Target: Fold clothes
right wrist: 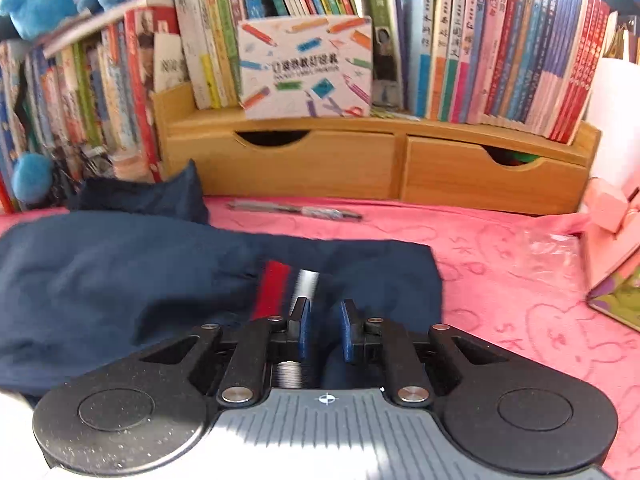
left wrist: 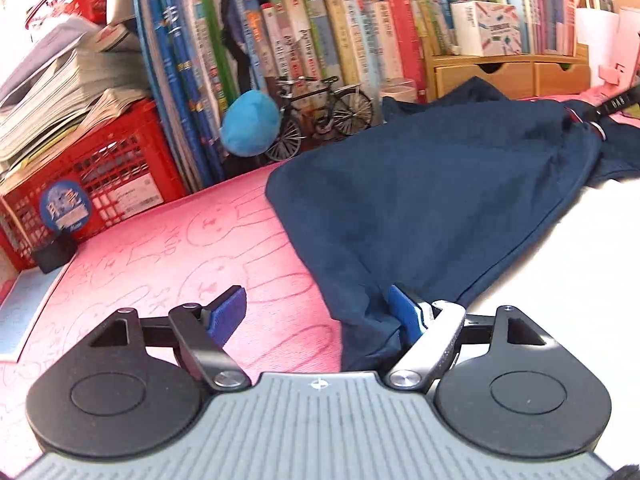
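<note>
Navy garment [left wrist: 432,208] lies spread on the pink-covered desk [left wrist: 168,256], its near edge crossing the left hand-held gripper [left wrist: 320,316], whose jaws stand wide, cloth against the right pad only. Open pink surface lies at nine o'clock. The right hand-held gripper [right wrist: 326,330], jaws narrow, hovers over the garment's striped waistband [right wrist: 276,288]; whether it pinches cloth is unclear.

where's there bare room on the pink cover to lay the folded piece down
Bare pink cover between the red crate and the navy garment; another patch right of the garment, before the wooden drawers. Crowded along the back: books, toy bicycle, pens.
</note>
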Demonstrator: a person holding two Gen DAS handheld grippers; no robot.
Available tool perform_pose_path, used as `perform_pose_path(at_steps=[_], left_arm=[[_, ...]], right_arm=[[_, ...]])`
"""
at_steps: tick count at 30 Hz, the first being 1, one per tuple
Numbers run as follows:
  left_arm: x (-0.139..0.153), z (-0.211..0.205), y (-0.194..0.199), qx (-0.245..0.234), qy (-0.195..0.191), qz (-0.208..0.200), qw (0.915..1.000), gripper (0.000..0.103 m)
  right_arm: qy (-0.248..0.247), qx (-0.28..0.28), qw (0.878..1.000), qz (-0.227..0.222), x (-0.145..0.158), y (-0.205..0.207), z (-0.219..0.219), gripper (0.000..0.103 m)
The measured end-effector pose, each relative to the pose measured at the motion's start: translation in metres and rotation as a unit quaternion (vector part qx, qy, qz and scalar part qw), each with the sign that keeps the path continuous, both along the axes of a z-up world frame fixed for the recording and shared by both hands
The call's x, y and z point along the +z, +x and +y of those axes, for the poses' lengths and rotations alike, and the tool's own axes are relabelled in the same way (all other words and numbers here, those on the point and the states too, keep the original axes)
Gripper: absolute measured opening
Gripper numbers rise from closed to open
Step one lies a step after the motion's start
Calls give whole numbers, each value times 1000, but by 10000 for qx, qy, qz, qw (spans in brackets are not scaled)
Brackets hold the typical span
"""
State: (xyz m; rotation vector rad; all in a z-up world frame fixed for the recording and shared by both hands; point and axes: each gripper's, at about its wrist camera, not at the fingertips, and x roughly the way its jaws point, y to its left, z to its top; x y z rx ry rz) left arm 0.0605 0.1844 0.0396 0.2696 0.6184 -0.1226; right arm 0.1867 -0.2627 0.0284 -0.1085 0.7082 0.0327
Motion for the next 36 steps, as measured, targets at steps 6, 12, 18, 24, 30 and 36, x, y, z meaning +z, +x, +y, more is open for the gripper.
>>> perform_pose_path(at_steps=[6,12,18,24,30,36], left_arm=[[14,-1,-19,9,34,-208,9998,79],[5,-21,-16,71,-227,27,9997,82],[-4,-22,-16,237,-425,129,9987,87],[-8,-5,-8,424,-911,402,9941,99],[-9,-8,-9,405,-833,399,9949,103],[-8,-7,-9,445,-800,387,9951,103]], right_arm=[[-52,181,9988,-463,13,-40,3,65],[940,1425,9844,-417,19,-51,62,68],[728,1453,9867,-46,-5,-46,93,73],[340,1580,9869,-39,-8,-56,96,74],[89,1692,9855,-113,4,-101,73,89],[44,1827,9791,-891,32,-178,59,103]])
